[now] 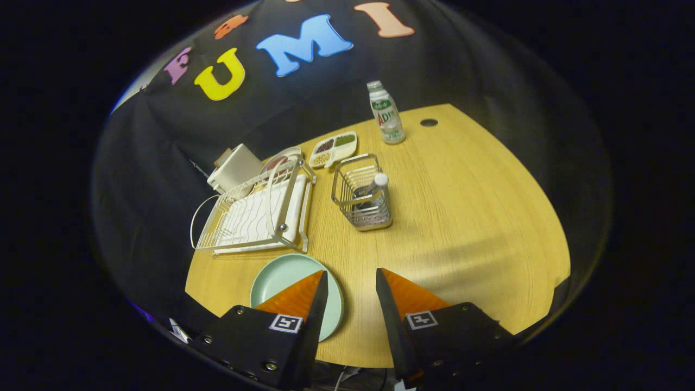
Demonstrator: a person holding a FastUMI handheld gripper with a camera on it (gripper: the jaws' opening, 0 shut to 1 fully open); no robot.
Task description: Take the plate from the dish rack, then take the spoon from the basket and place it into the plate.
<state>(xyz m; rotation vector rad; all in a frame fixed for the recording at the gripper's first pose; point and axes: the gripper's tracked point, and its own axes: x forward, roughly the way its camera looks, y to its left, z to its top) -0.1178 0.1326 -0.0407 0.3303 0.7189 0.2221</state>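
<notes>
The gripper [350, 279] stood wide and empty, one finger hiding part of the plate [282, 282]; in the basket [362, 198], the spoon [374, 187] was perhaps that pale-tipped handle.

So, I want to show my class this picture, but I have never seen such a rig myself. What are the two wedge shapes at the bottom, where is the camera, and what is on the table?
The wedges are the two fingers of a hand-held gripper; a person carries it, with no robot arm. The camera rides on the gripper and looks forward along the fingers, hence the round, bent picture. The fingers stand apart and hold nothing.

On the wooden table a pale green plate lies flat, partly under one finger, already out of the white dish rack beyond it. Beside the rack stands a wire basket with something white-topped inside, probably the spoon's handle. Further back are a tray of divided compartments, a bottle and a white box.
</notes>
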